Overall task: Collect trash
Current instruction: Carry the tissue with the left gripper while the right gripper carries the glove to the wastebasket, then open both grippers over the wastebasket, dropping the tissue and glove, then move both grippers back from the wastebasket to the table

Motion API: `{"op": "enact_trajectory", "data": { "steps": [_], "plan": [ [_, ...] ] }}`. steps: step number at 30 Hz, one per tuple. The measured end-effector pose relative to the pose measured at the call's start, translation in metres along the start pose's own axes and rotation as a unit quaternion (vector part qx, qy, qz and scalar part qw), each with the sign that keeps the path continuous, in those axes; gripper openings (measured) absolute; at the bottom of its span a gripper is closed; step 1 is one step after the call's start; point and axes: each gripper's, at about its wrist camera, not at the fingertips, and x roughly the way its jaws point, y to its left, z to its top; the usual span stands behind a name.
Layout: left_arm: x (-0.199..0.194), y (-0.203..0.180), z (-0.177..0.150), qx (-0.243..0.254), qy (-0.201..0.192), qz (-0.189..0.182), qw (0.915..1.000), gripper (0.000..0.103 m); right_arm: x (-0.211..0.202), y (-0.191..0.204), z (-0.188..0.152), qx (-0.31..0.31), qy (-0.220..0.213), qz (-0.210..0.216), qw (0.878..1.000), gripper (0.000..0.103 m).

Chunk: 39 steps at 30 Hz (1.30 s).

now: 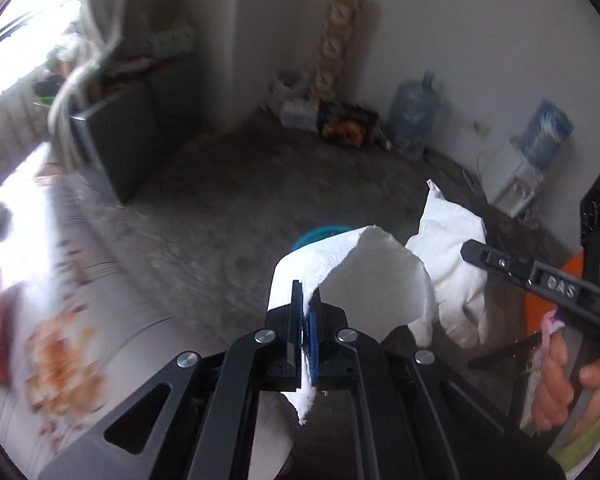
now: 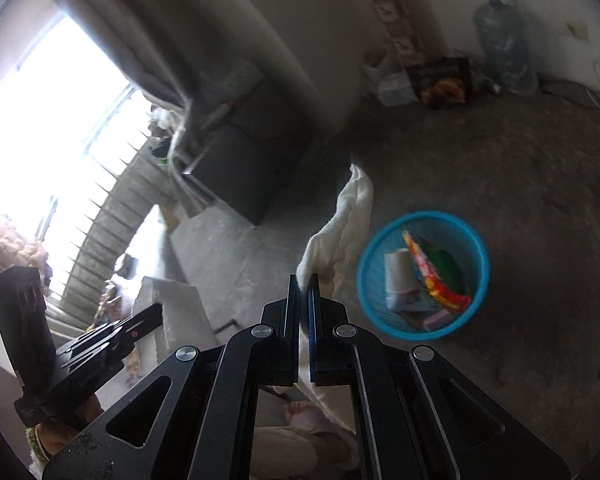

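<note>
My left gripper (image 1: 308,292) is shut on a white paper towel (image 1: 364,276) that curls up and to the right of the fingers. My right gripper (image 2: 305,282) is shut on a white cloth-like tissue (image 2: 348,220) that sticks up ahead of it; the same tissue shows in the left wrist view (image 1: 456,256), held by the right gripper (image 1: 476,250). A blue mesh trash basket (image 2: 478,240) stands on the floor just right of the right gripper, holding a paper cup, colourful wrappers and other trash. In the left wrist view only its blue rim (image 1: 312,236) peeks out behind the towel.
The grey concrete floor (image 1: 220,216) spreads ahead. A dark cabinet (image 1: 128,136) stands at the left by a bright window. Water jugs (image 1: 414,116), a dispenser (image 1: 512,184) and boxes line the far wall. A white patterned surface (image 1: 40,280) lies at the left.
</note>
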Motion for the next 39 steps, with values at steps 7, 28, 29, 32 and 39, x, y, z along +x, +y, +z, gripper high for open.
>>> {"op": "enact_trajectory", "data": {
  "steps": [7, 28, 29, 32, 39],
  "plan": [
    [0.113, -0.021, 0.021, -0.018, 0.098, -0.023, 0.9947, 0.002, 0.036, -0.045, 0.014, 0.037, 0.021, -0.034, 0.999, 0.002],
    [0.133, 0.004, 0.057, -0.12, 0.081, -0.05, 0.9882, 0.047, 0.091, -0.038, 0.019, -0.075, 0.058, -0.077, 0.992, 0.003],
    [0.116, 0.007, 0.059, -0.121, 0.066, -0.049, 0.9892, 0.05, 0.097, -0.035, 0.017, -0.096, 0.06, -0.082, 0.99, 0.003],
    [0.064, 0.022, 0.06, -0.113, 0.028, -0.035, 0.9926, 0.056, 0.123, -0.022, 0.015, -0.168, 0.07, -0.095, 0.979, 0.003],
    [-0.031, 0.065, 0.028, -0.118, -0.037, 0.019, 0.9922, 0.07, 0.186, -0.033, -0.016, -0.282, 0.144, -0.166, 0.934, 0.052]
  ]
}}
